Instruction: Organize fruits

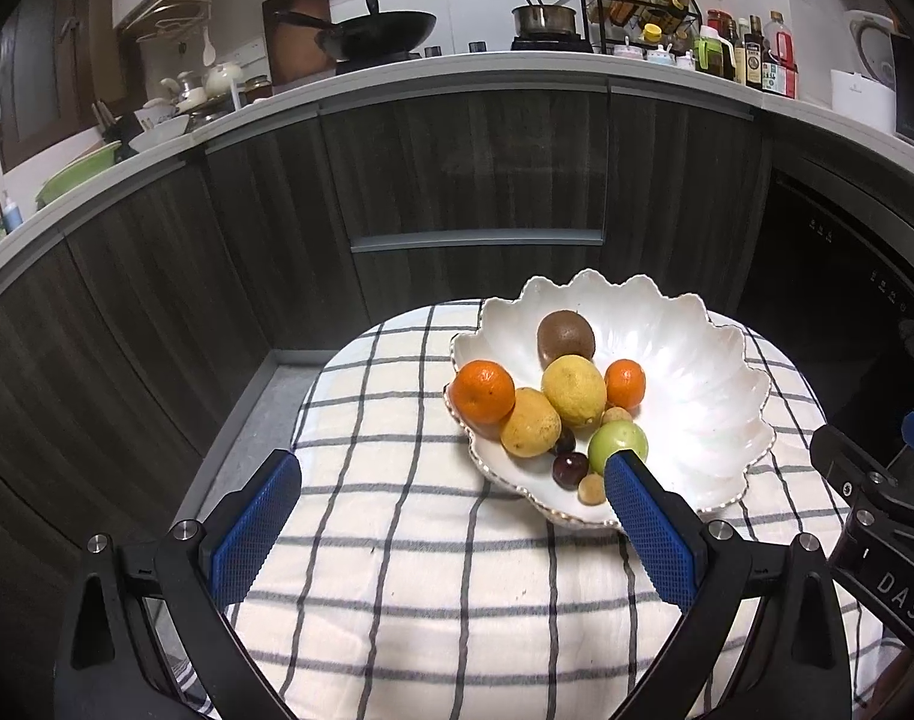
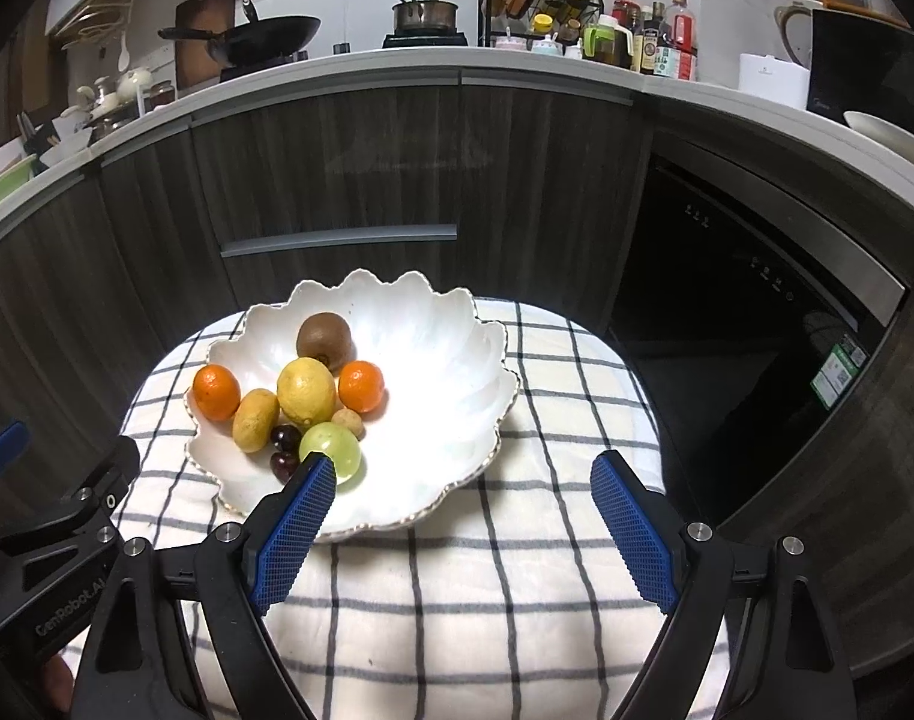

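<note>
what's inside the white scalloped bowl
White scalloped bowl holds a brown kiwi, yellow lemon, two oranges, a green fruit, dark cherries; anything beneath them is hidden.

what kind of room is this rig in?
A home kitchen, most likely. A wok and a saucepan sit on a stove along the countertop, with a spice rack beside them. In front, a white bowl holds fruit.

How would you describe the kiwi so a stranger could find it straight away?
Look at the white scalloped bowl on the checked cloth. The kiwi sits farthest back in the fruit cluster, just behind the lemon. It is the only brown, fuzzy-looking fruit there.
</note>
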Action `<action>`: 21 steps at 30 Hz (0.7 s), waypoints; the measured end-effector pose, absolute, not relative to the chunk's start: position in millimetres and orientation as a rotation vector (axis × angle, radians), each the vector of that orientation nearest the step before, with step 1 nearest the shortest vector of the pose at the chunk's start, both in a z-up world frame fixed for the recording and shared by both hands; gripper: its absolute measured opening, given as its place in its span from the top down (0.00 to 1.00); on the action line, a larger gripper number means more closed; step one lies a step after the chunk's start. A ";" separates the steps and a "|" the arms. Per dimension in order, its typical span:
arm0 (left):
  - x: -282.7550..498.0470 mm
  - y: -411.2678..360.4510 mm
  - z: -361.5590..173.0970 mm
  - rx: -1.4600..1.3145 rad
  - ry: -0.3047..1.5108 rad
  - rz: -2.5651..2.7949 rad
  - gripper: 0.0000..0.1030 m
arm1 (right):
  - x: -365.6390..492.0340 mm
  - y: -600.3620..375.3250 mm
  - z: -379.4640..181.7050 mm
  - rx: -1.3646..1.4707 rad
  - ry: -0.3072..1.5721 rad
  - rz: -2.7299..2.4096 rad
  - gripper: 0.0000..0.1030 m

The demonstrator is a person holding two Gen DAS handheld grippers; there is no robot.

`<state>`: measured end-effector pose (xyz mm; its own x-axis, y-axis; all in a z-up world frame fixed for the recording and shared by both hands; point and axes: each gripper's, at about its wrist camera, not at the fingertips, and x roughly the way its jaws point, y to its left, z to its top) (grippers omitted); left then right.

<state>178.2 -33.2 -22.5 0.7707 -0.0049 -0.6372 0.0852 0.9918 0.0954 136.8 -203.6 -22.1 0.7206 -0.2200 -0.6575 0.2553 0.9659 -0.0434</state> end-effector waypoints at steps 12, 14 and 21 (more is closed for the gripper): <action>131.8 -23.6 -12.5 0.108 0.696 -0.043 0.00 | 91.2 -197.3 -4.2 0.067 0.678 -0.259 0.15; 124.3 -22.1 -10.3 0.102 0.697 -0.044 0.00 | 83.7 -196.3 -1.9 0.067 0.672 -0.258 0.15; 103.4 -15.4 -0.3 0.101 0.687 -0.051 0.00 | 61.1 -192.9 4.2 0.074 0.655 -0.249 0.15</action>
